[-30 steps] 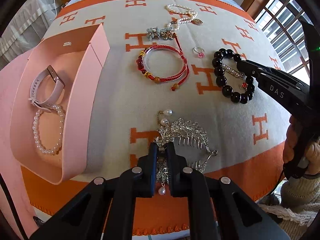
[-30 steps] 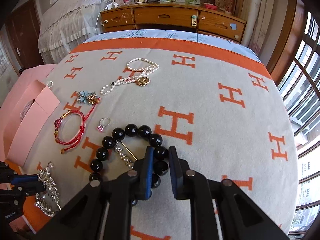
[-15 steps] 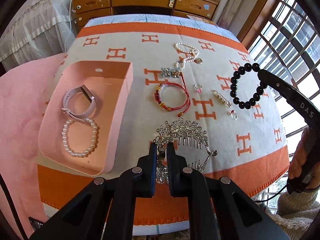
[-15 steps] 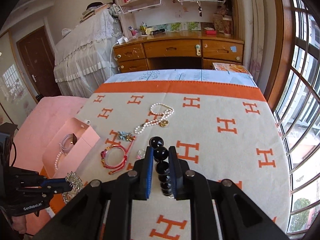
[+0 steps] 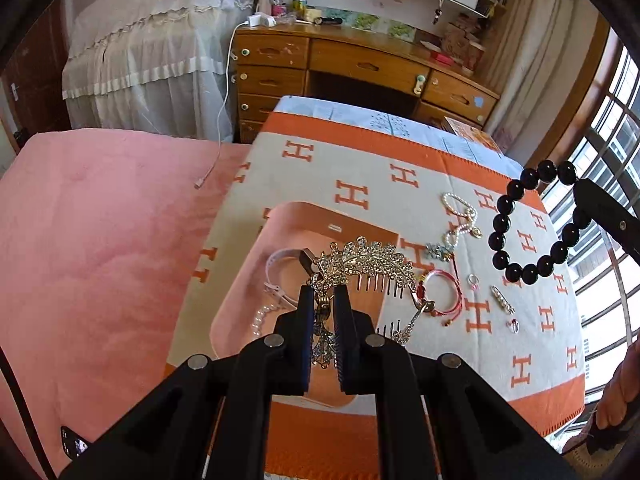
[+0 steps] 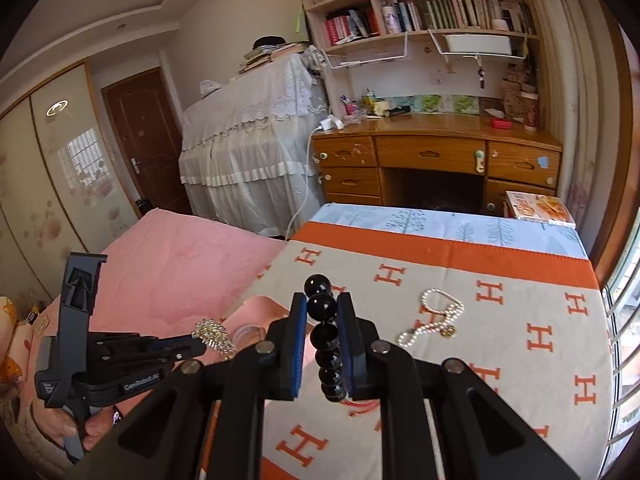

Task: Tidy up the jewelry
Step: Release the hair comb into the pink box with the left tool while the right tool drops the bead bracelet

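Home bedroom: pink bed [image 6: 192,256], wooden desk [image 6: 436,152] with drawers, bookshelf [image 6: 420,12] overhead, lace-draped furniture [image 6: 248,152], door [image 6: 140,140].

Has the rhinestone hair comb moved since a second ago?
Yes. The left gripper has lifted the rhinestone hair comb off the blanket and carried it leftward, over the pink box.

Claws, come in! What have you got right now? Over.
Left claw shut on comb, above pink box. Right claw shut on black beads, lifted. Nothing in the way.
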A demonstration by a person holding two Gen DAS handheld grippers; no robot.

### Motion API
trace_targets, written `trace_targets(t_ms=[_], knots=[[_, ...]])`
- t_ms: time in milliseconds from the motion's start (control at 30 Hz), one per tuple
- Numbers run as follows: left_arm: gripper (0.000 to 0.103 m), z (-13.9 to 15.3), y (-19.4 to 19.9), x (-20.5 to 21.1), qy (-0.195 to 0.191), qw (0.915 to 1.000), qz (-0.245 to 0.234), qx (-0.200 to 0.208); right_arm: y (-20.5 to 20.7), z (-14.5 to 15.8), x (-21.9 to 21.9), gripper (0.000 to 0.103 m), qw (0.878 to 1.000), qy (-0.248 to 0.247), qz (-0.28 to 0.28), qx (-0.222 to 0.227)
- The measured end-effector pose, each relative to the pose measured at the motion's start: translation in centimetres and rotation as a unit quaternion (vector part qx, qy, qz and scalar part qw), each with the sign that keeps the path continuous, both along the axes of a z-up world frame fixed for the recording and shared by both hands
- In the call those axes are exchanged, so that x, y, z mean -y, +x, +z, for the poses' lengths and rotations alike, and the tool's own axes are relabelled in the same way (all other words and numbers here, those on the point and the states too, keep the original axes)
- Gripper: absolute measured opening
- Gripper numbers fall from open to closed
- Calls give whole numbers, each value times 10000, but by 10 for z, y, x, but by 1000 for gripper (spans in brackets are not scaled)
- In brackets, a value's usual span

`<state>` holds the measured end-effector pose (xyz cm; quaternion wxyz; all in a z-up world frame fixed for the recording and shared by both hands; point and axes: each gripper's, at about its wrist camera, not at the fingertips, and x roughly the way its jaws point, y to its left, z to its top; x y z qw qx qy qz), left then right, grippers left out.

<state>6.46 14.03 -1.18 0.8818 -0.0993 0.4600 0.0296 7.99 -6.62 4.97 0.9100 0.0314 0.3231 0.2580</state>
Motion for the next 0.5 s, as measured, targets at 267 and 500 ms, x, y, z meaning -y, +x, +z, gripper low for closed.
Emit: trace_targets(t_ms=[267,500], knots=[[7,-45,11,-22,-181,9989,166,-400,32,-20,-77,15,9978,46,562,-356],[8,-82,10,-23,-331,9967,33,-745,50,-52,-119,15,9918,9,893,-913]])
